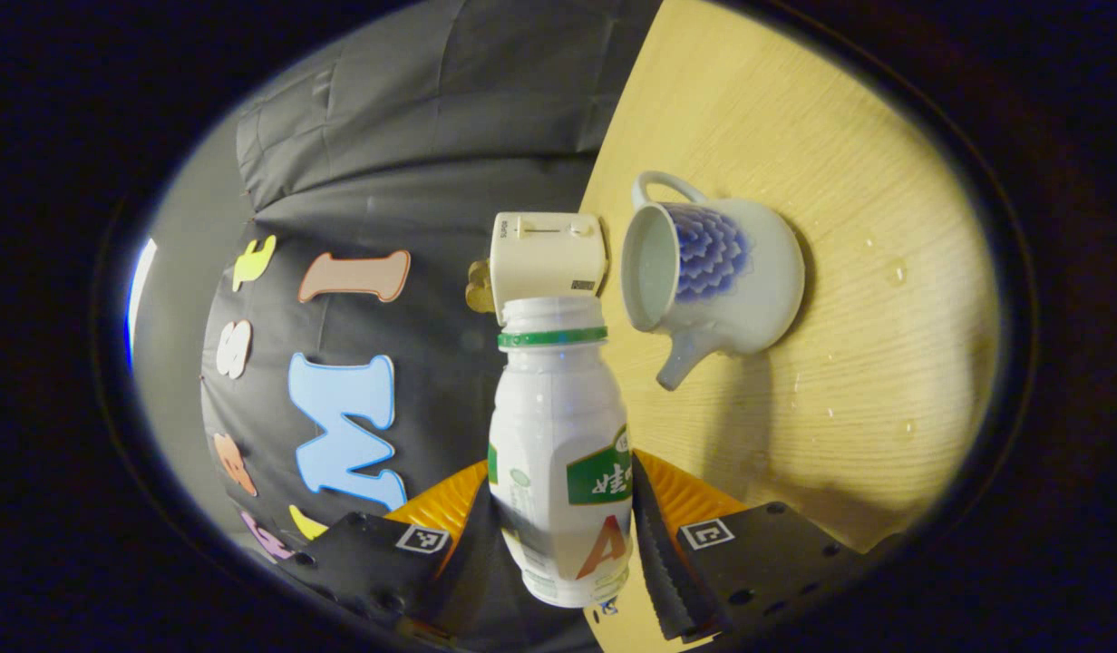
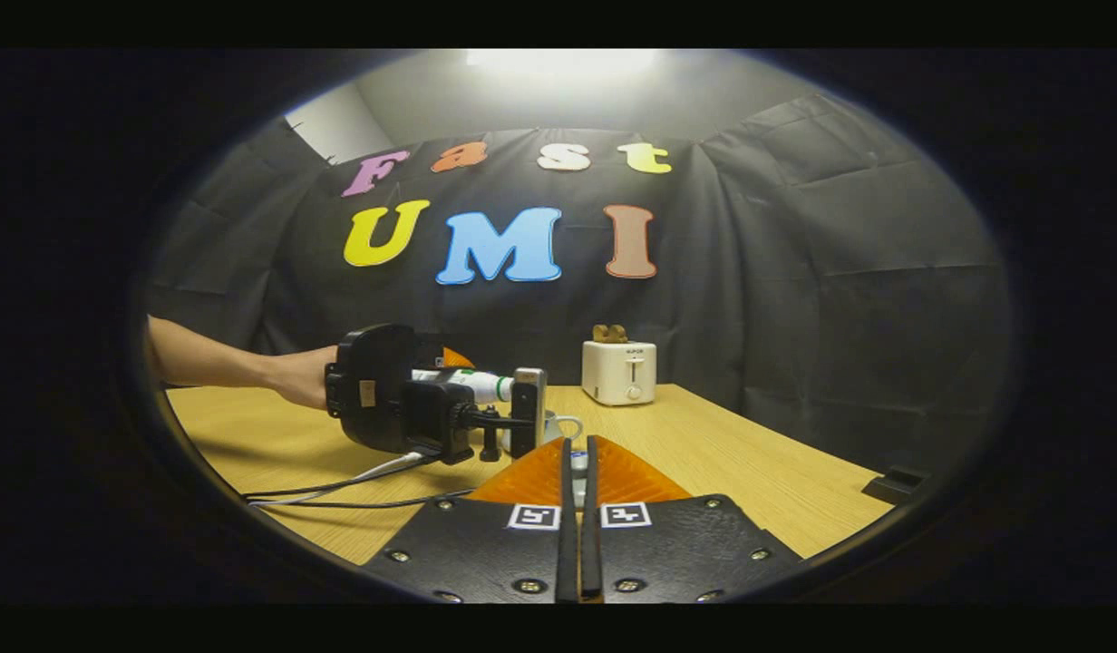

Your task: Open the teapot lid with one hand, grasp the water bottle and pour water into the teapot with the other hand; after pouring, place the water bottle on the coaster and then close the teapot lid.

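Your left gripper (image 1: pixel 563 535) clamps the uncapped water bottle (image 1: pixel 558 453), tipped level toward the lidless teapot (image 1: pixel 713 277) on the desk (image 1: pixel 885 363) for pouring, while your right gripper (image 2: pixel 578 472) fingers are nearly touching, contents unclear.

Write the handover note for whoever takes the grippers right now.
Left gripper: shut on the water bottle, which is uncapped and tipped over, its mouth close to the teapot.
Right gripper: held away from the pot, fingers closed on a small white thing, apparently the teapot lid.
Teapot: on the table, lid off, opening bare. A few water drops lie beside it.
Done: lid off, bottle grasped.
Left: no stream is visible and I cannot tell the pot's fill, so check, pour, then set the bottle on the coaster and close the lid.
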